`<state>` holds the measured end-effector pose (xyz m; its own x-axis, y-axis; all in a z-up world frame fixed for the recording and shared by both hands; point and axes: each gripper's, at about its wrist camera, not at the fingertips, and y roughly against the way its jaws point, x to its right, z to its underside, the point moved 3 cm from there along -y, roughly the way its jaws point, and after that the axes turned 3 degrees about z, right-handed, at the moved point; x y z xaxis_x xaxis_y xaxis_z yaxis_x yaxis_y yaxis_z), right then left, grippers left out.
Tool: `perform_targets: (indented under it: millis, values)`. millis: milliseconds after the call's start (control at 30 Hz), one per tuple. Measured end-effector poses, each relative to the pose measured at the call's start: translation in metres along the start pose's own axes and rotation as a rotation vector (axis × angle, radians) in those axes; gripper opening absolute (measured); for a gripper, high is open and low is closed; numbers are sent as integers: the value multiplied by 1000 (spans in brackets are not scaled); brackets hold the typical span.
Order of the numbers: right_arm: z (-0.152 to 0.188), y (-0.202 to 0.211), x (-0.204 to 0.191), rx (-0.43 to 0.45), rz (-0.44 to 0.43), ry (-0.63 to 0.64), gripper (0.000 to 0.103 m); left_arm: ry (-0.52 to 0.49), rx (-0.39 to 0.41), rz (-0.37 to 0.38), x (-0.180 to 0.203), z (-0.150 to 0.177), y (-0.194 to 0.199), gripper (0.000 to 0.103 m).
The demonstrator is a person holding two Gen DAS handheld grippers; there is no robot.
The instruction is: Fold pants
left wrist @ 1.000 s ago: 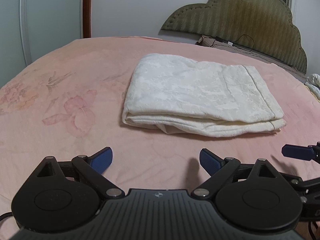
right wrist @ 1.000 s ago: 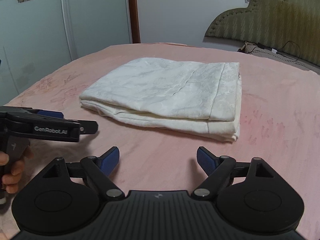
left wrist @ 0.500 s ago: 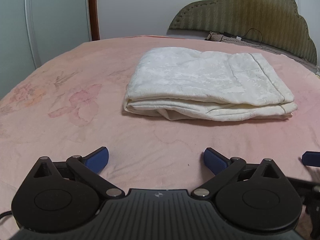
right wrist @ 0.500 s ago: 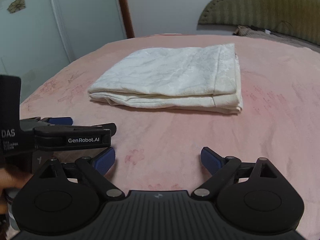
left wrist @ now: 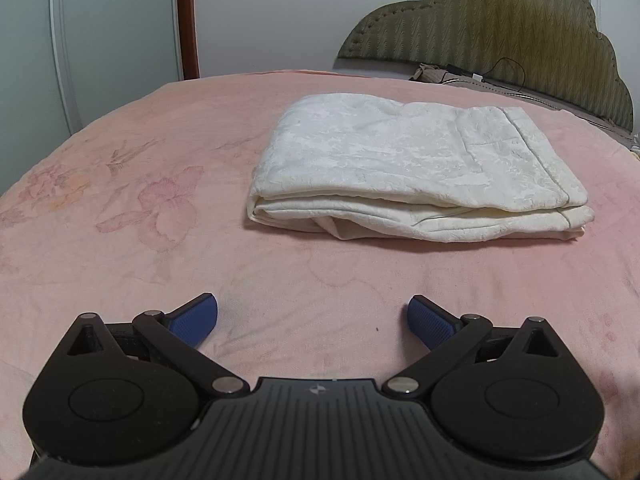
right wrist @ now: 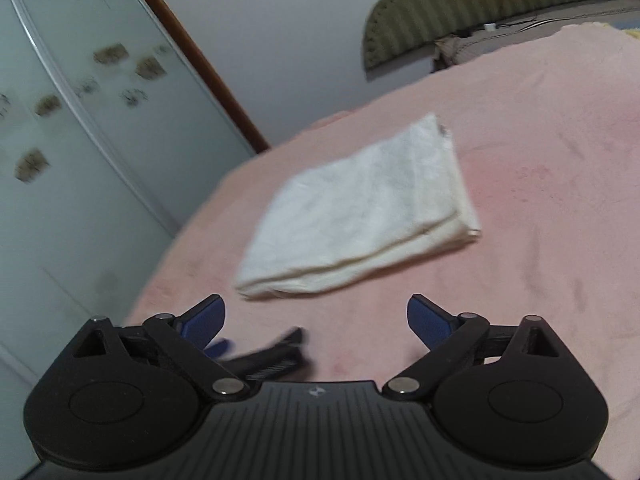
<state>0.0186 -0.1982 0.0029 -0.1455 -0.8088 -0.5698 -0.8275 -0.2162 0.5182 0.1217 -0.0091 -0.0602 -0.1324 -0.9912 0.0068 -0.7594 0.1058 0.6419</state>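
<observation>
The cream-white pants lie folded into a flat rectangular stack on the pink bedspread. In the right wrist view the stack looks blurred and tilted. My left gripper is open and empty, low over the bed, well short of the stack's near edge. My right gripper is open and empty, raised and tilted, also apart from the pants. Part of the left gripper shows below it in the right wrist view.
A padded olive headboard stands at the far right with cables and a pillow edge below it. A frosted wardrobe door and a brown door frame stand beyond the bed's left side. The bed edge curves off at left.
Both grippers have drawn back from the folded pants. The right gripper has lifted and tilted, so its view is blurred and rotated. The left gripper now sits under it.
</observation>
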Motion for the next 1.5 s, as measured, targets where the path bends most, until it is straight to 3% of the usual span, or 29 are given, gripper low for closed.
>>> perform_targets:
  millis: [67,100,167,267,300,533,633,933,1033,1133,1500]
  values:
    - [2,1,-14,-12,-94,-23,101,0,0,0,0,0,0,103]
    - [2,2,-20,-1,-102,-3,101,0,0,0,0,0,0,103]
    - [2,5,-30,68,-1,122,101,0,0,0,0,0,0,103]
    - [6,-2,-27,174,286,330,102,0,0,0,0,0,0,103]
    - [8,-9,-22,183,340,371,103,0,0,0,0,0,0,103]
    - [21,-68,39,3,471,309,103,0,0,0,0,0,0,103]
    - [31,-77,55,-24,474,256,103,0,0,0,0,0,0,103]
    - [45,-82,49,-14,556,387,103,5,1,5,-1,0,0,103]
    - [45,-81,51,-13,538,377,103,0,4,-18,1,1,5,103]
    - [46,-78,49,-10,487,380,103,40,16,-98,-2,7,14,103]
    - [48,-85,42,-36,490,416,103,65,3,-74,-8,7,12,103]
